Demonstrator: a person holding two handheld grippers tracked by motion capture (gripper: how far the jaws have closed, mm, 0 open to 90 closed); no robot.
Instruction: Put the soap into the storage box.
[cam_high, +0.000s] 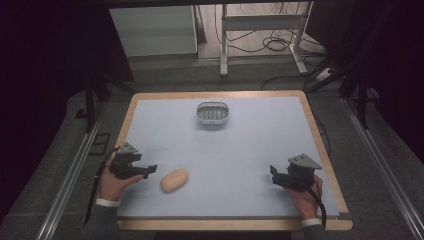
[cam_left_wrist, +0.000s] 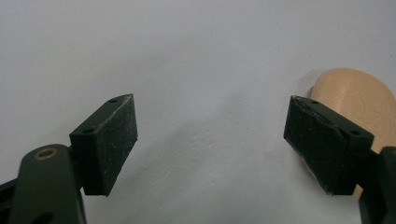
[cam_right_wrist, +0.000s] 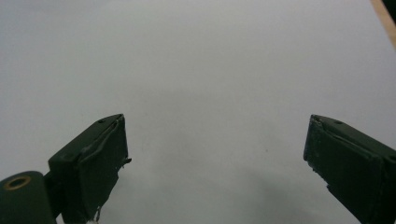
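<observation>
A tan, potato-like lump (cam_high: 174, 180) lies on the pale blue table top (cam_high: 250, 145) near the front left. My left gripper (cam_high: 148, 170) rests just left of it, open, with nothing between its jaws. In the left gripper view the lump (cam_left_wrist: 359, 98) sits behind the right-hand pad (cam_left_wrist: 322, 144), outside the gap of the left gripper (cam_left_wrist: 210, 140). A small grey oval basket (cam_high: 213, 113) stands at the back middle of the table. My right gripper (cam_high: 274, 174) is low at the front right, open over bare table, and the right gripper view shows the right gripper (cam_right_wrist: 215, 158) wide apart and empty.
The table has a wooden border (cam_high: 322, 150). Metal rails (cam_high: 385, 170) run along both sides on the floor. A white desk frame (cam_high: 260, 35) and cables stand beyond the table's far edge.
</observation>
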